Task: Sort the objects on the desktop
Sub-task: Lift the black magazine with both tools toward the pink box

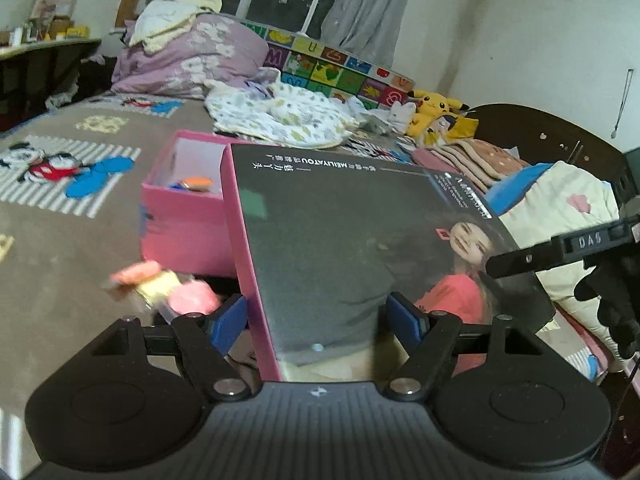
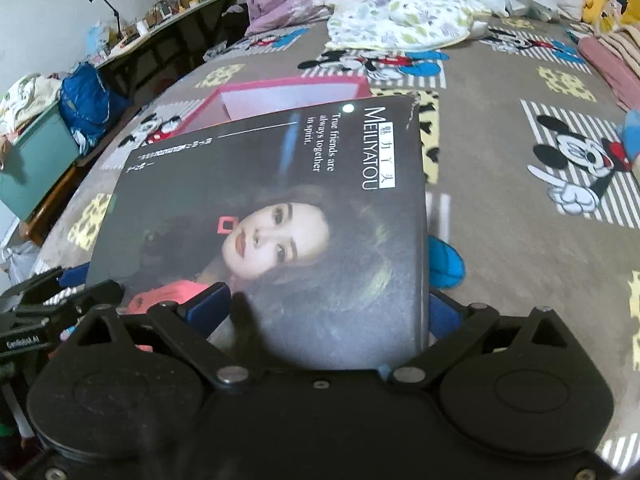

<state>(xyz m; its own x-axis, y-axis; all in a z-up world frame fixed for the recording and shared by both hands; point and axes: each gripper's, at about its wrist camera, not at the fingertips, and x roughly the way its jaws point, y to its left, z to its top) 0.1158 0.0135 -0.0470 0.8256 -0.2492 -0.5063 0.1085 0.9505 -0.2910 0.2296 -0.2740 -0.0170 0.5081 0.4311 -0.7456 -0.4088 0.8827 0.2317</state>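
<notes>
A pink box lid (image 1: 340,248) with a dark printed photo on top is held up over the bed. My left gripper (image 1: 316,320) is shut on its near end: one blue pad (image 1: 228,320) sits outside the pink side wall, the other lies against the dark face. My right gripper (image 2: 324,308) grips the same lid (image 2: 280,208) from the other end, its pads on either side of the lid's edge. Behind the lid, the open pink box base (image 1: 180,216) (image 2: 280,96) rests on the bed with small orange and blue items (image 1: 196,182) inside. The right gripper's black finger (image 1: 560,248) shows at the lid's far side.
Blurred pink and yellow small items (image 1: 168,288) lie on the brown cartoon bedspread (image 2: 500,220) beside the box. A floral cloth (image 1: 280,116), a purple quilt (image 1: 192,60) and yellow plush toys (image 1: 436,108) fill the bed's far side. A desk (image 2: 160,36) and a green bin (image 2: 36,168) stand off the bed's left edge.
</notes>
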